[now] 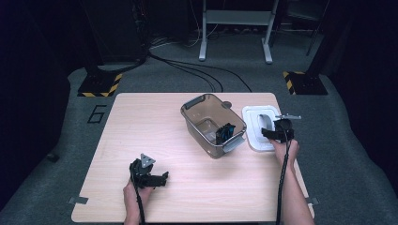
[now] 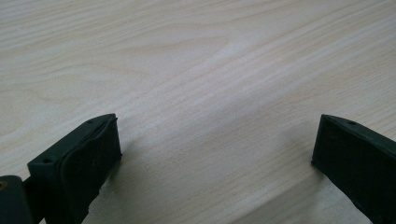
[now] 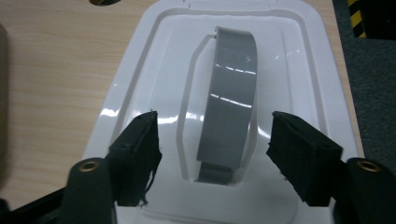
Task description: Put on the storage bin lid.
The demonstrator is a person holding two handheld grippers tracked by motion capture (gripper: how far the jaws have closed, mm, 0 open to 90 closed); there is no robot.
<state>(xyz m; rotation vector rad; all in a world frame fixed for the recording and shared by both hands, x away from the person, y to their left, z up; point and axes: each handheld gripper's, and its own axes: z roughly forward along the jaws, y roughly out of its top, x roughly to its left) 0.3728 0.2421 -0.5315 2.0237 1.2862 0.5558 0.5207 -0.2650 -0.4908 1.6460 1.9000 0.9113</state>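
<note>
A white bin lid (image 1: 251, 116) lies flat at the table's right side, with a grey arched handle (image 1: 264, 121) along its middle. My right gripper (image 1: 267, 133) hovers at the lid's near end. In the right gripper view the handle (image 3: 231, 102) runs between the two pads, with a gap on each side; the lid (image 3: 299, 65) lies beneath. The right gripper (image 3: 212, 137) is open. My left gripper (image 1: 164, 177) rests low over the near left of the table, and in its own view it (image 2: 217, 154) stands open over bare wood (image 2: 187, 70).
A translucent grey-brown bin (image 1: 192, 104) stands at the table's middle, left of the lid, with a black and blue object (image 1: 225, 133) inside. A small dark round mark (image 1: 227, 104) sits behind the bin. The table's right edge runs just beyond the lid.
</note>
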